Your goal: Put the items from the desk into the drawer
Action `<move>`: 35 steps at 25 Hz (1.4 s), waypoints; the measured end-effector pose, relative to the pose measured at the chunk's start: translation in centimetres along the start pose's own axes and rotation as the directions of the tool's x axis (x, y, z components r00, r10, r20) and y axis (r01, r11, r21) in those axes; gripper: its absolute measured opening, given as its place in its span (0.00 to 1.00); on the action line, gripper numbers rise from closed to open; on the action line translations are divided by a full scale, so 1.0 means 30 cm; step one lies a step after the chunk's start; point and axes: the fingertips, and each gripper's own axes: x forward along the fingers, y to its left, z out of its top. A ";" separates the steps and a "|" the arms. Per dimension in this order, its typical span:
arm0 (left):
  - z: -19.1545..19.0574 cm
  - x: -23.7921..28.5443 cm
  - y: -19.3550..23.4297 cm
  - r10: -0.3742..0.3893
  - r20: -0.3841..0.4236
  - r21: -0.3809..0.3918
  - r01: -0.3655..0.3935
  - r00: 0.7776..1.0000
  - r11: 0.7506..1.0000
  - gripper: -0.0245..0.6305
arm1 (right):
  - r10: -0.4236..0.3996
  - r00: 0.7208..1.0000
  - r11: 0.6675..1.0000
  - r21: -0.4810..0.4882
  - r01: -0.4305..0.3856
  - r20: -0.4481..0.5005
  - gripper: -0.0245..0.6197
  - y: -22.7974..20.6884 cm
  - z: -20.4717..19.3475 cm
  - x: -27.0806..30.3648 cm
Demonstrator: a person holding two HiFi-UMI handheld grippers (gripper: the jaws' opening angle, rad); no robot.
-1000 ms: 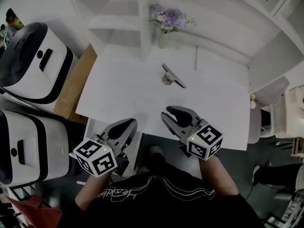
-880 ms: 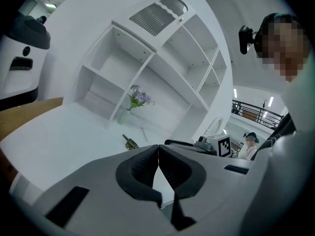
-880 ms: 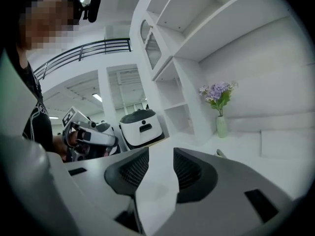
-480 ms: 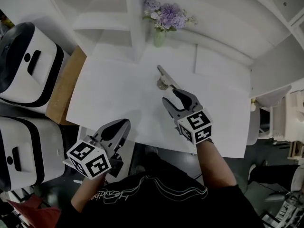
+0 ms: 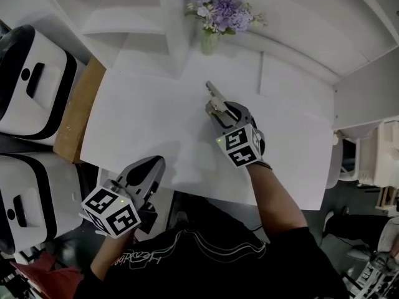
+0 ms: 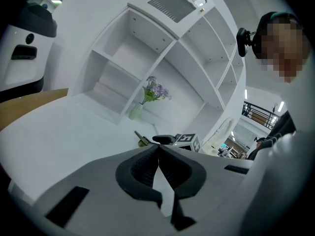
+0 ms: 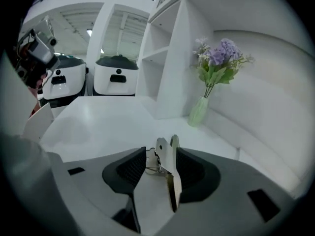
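A metal clip (image 5: 214, 96) with long silvery arms lies on the white desk (image 5: 143, 117), just in front of the flower vase. My right gripper (image 5: 219, 109) has reached it and stands open, one jaw on either side of the clip (image 7: 167, 163). In the right gripper view the clip leans close to the right-hand jaw, with a gap at the left one. My left gripper (image 5: 151, 165) hangs at the desk's front edge, shut with nothing in it (image 6: 158, 149). No drawer can be made out.
A green vase of purple flowers (image 5: 211, 39) stands at the back against white shelving (image 5: 156, 17). Two white-and-black machines (image 5: 31, 86) and a wooden board (image 5: 75, 114) flank the desk's left side. A white chair (image 5: 374, 161) is at the right.
My right gripper has travelled forward across the desk from its front edge to the clip, and its jaws now straddle it. The left gripper has stayed at the front edge.
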 end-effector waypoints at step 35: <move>-0.034 -0.181 0.011 0.010 0.033 0.002 -0.010 0.999 1.000 0.07 | -0.026 0.999 0.999 0.022 0.025 0.024 0.17 0.102 0.095 -0.102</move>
